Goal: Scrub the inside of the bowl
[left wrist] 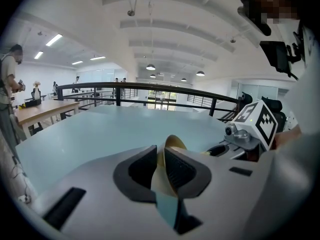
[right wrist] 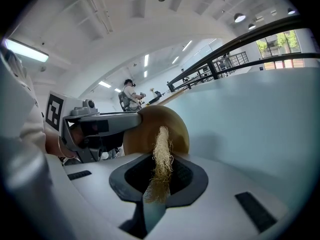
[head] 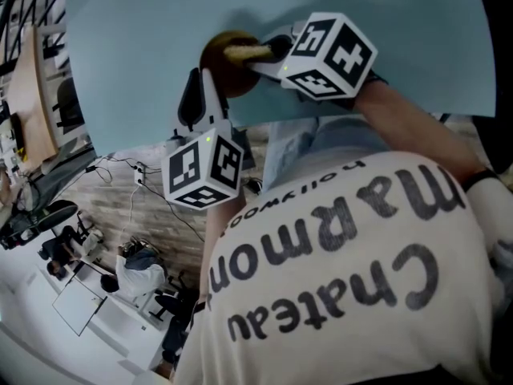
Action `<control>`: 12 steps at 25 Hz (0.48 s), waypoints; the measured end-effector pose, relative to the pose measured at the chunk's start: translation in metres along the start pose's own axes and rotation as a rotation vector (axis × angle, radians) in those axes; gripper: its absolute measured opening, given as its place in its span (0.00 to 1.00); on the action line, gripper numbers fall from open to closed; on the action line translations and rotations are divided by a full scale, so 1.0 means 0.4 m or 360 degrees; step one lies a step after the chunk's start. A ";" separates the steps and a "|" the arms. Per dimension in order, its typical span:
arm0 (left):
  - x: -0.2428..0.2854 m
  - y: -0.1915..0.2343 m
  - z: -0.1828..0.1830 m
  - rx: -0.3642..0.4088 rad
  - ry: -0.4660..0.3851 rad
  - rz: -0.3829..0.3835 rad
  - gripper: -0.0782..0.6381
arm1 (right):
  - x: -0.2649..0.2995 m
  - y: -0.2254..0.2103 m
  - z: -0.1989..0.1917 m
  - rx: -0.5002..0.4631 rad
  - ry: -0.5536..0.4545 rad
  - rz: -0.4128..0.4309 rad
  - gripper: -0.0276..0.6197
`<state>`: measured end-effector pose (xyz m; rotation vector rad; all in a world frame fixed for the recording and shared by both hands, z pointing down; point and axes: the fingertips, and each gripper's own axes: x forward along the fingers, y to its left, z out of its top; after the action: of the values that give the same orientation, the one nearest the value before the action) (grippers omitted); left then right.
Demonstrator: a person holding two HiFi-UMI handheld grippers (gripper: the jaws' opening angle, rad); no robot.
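Leftmost, the left gripper (left wrist: 161, 166) has its jaws nearly closed, pinching the rim of the brown bowl (right wrist: 150, 129) and holding it tilted above the pale blue table (head: 128, 54). To its right, the right gripper (right wrist: 160, 176) is clamped on a fibrous scrubber (right wrist: 162, 154) whose free end reaches the bowl's face – contact looks likely, though I cannot confirm it. Scrubbing seems to be in hand; next calls for firm circular rubbing across the inside, the rim held steady.
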<state>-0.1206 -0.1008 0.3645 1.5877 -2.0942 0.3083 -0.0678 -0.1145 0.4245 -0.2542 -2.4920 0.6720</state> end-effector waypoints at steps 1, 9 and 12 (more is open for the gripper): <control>0.000 -0.001 0.000 0.0005 0.0002 -0.0001 0.17 | -0.001 -0.003 0.000 0.0001 -0.0001 -0.0005 0.14; -0.004 -0.007 -0.006 0.0039 0.0023 -0.0018 0.17 | -0.010 -0.027 0.010 -0.0034 -0.0025 -0.0085 0.14; -0.006 -0.039 -0.016 0.0042 0.0032 -0.0028 0.17 | -0.040 -0.037 -0.003 -0.0029 -0.0045 -0.0112 0.14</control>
<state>-0.1040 -0.1006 0.3670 1.6107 -2.0682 0.3454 -0.0543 -0.1316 0.4255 -0.1640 -2.5226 0.6281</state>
